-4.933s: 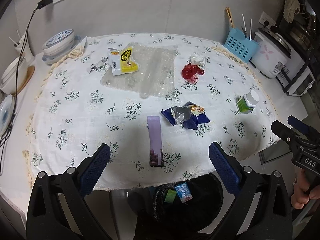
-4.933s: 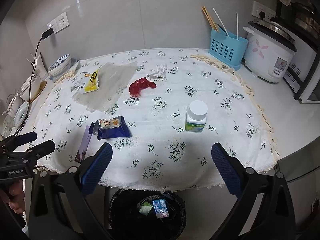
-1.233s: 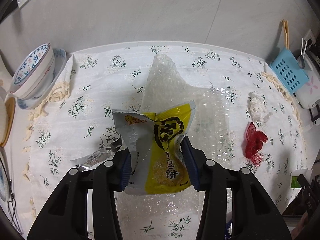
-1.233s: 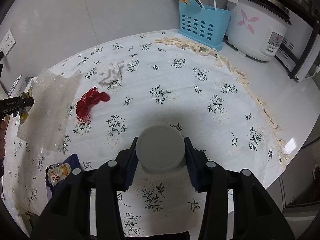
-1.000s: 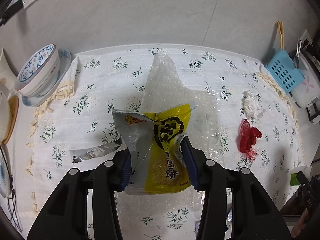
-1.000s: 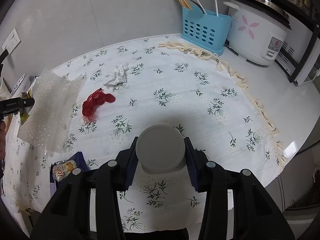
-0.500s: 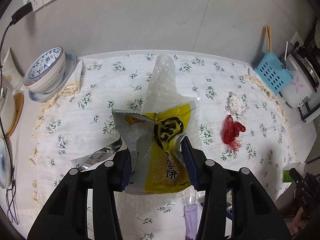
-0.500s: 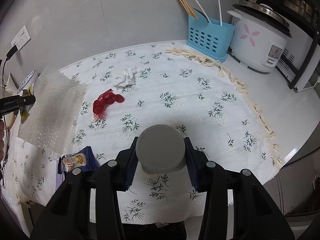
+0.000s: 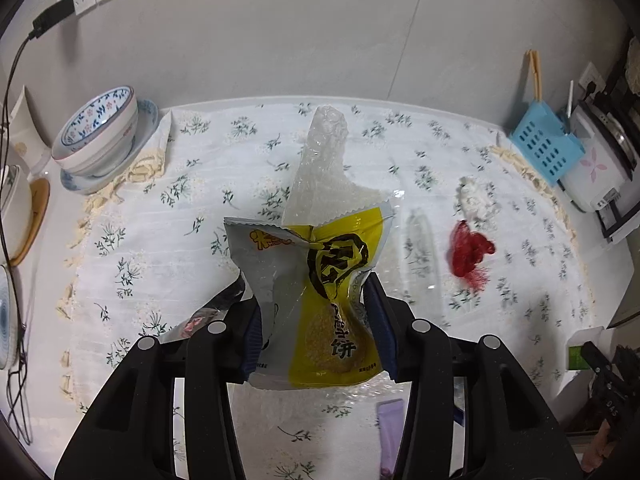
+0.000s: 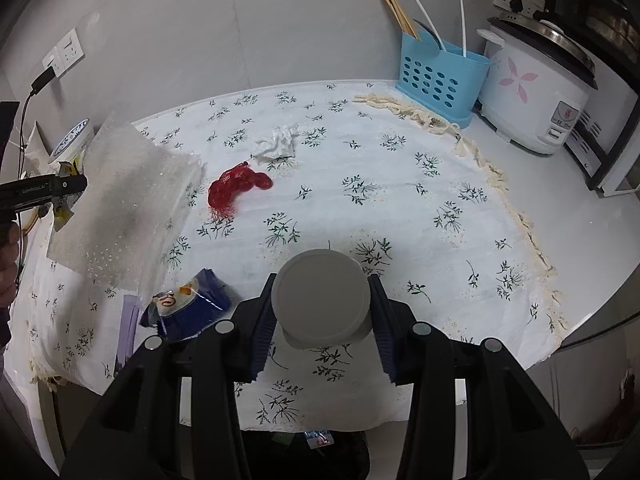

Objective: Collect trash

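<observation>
My left gripper (image 9: pixel 316 320) is shut on a yellow-and-grey snack bag (image 9: pixel 320 276), lifted off the flowered tablecloth (image 9: pixel 160 240). A sheet of bubble wrap (image 9: pixel 324 176) is pinched with it and hangs in the air (image 10: pixel 124 208). My right gripper (image 10: pixel 322 320) is shut on a white-capped bottle (image 10: pixel 320 292), held above the table's near edge. On the cloth lie a red net (image 10: pixel 236 184), a crumpled tissue (image 10: pixel 278 142), a blue wrapper (image 10: pixel 188 308) and a purple wrapper (image 10: pixel 128 328). A black bin (image 10: pixel 316 452) shows under the table edge.
Stacked bowls (image 9: pixel 100 136) stand at the back left with a cable beside them. A blue utensil basket (image 10: pixel 440 76) and a rice cooker (image 10: pixel 536 96) stand at the back right. A person's hand (image 10: pixel 8 260) holds the left gripper.
Both grippers have drawn back toward the table's near edge with their loads. The bubble wrap has come off the cloth with the snack bag.
</observation>
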`<state>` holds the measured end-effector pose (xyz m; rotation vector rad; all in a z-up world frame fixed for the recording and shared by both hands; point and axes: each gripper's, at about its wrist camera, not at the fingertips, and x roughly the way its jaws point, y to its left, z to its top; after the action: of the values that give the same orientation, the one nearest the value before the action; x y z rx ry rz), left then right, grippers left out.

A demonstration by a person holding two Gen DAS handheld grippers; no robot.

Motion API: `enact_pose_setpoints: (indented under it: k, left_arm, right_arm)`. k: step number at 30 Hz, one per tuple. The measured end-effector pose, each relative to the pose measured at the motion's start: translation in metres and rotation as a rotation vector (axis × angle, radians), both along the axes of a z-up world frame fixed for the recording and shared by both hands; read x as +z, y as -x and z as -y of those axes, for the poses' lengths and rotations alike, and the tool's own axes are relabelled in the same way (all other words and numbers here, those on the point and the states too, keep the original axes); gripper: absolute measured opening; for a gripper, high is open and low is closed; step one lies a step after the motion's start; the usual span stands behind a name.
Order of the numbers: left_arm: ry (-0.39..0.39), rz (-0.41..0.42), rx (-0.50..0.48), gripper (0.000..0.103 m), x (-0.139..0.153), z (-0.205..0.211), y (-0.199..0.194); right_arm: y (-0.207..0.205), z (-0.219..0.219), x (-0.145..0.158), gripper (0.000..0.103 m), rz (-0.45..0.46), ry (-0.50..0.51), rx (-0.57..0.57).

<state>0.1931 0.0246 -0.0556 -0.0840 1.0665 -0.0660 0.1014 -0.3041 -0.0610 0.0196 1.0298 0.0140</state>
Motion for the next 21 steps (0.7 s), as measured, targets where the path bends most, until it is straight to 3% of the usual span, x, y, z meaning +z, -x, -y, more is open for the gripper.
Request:
enact_pose_setpoints:
  k: [7,16,19,21]
  left_arm:
    - [-0.031,-0.041,0.028,0.053,-0.033,-0.012,-0.008]
    - [-0.098,-0.089,0.070,0.073,-0.062,-0.025,-0.018]
    - [-0.108,-0.095,0.077,0.073,-0.068,-0.027,-0.019]
    - [-0.105,-0.099,0.081,0.061,-0.071,-0.029,-0.019]
  right_arm:
    - [0.001,-0.002,-0.005,0.041,-0.012,-0.002,0.004]
    - [0.000,-0.002,-0.013,0.041,-0.031,-0.001,-0.003]
    - [0.000,-0.003,-0.014,0.041,-0.035,-0.002,-0.005]
    - [-0.001,-0.003,-0.015,0.041,-0.038,-0.003,-0.006]
